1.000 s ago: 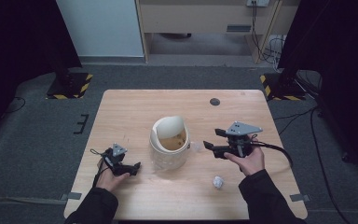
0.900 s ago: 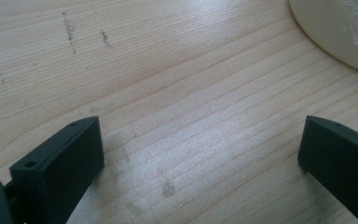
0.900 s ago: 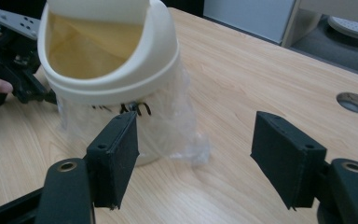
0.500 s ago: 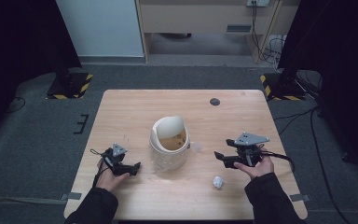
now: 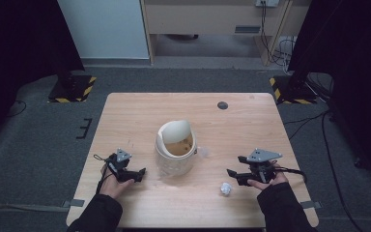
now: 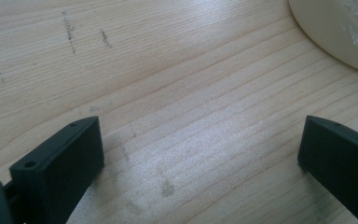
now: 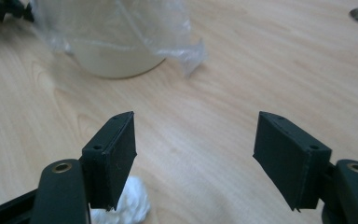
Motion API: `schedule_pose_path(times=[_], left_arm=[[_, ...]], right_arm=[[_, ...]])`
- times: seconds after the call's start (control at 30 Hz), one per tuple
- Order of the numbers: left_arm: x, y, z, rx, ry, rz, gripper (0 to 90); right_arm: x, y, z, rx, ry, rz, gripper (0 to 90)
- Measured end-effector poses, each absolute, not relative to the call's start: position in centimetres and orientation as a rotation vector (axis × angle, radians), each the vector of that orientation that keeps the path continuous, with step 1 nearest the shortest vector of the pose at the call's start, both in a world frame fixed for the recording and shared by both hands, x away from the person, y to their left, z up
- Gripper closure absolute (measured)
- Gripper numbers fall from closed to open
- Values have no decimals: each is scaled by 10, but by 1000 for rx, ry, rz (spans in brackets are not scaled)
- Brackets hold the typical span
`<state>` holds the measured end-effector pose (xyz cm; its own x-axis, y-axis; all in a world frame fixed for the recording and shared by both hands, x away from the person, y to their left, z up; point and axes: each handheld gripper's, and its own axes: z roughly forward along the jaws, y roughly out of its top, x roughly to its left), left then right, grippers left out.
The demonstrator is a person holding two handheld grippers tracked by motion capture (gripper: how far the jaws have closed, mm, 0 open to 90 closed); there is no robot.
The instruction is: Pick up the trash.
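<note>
1. the paper wad [image 5: 226, 188], small, white and crumpled, lies on the counter [image 5: 140, 111] near the front edge, just beside the right gripper [image 5: 233, 175] and right of the cream bin [image 5: 175, 154].
2. in the right gripper view the wad [image 7: 121, 205] sits low at the left, partly behind the left jaw and not between the jaws.
3. right gripper jaws stand fairly wide with nothing between them; they have just been closing a little.
4. left gripper [image 5: 137, 174] rests low over bare wood left of the bin, jaws wide apart, nothing held; the bin wall [image 6: 335, 32] shows at the top right of its view.
5. bin has its swing lid tipped open and a clear plastic liner [image 7: 135, 28] spilling over the side.
6. handling guess: the wad looks very light and soft, will squash and not break, could skid or roll if nudged from one side.
7. best hold is likely across its middle, jaws straddling it from above, closing gently until the paper gives.
8. risk: a jaw tip knocking it away before closing.
</note>
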<state>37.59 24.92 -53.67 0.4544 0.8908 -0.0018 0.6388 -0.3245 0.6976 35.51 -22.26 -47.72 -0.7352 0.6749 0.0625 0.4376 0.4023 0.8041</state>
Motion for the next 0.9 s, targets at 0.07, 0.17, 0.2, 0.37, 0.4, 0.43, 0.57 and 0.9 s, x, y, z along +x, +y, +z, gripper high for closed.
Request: schedule_pose_path(times=[0.07, 0.17, 0.2, 0.37, 0.4, 0.43, 0.57, 0.9], left_arm=[[376, 249, -537, 2074, 1271, 514, 0], [376, 249, -537, 2074, 1272, 515, 0], [376, 249, -537, 2074, 1272, 515, 0], [376, 249, -537, 2074, 1272, 514, 0], [376, 249, -537, 2074, 1272, 514, 0], [376, 249, -537, 2074, 1272, 514, 0], [376, 249, -537, 2074, 1272, 514, 0], [376, 249, -537, 2074, 1272, 514, 0]], right_arm=[[352, -222, -481, 973, 2412, 1235, 312], [350, -216, -487, 960, 2464, 1228, 324], [349, -215, -489, 958, 2478, 1222, 328], [348, -210, -496, 936, 2552, 1171, 361], [348, -209, -498, 931, 2574, 1166, 361], [348, -209, -498, 931, 2574, 1166, 361], [346, -204, -502, 926, 2637, 1157, 369], [342, -200, -511, 886, 2760, 1078, 421]])
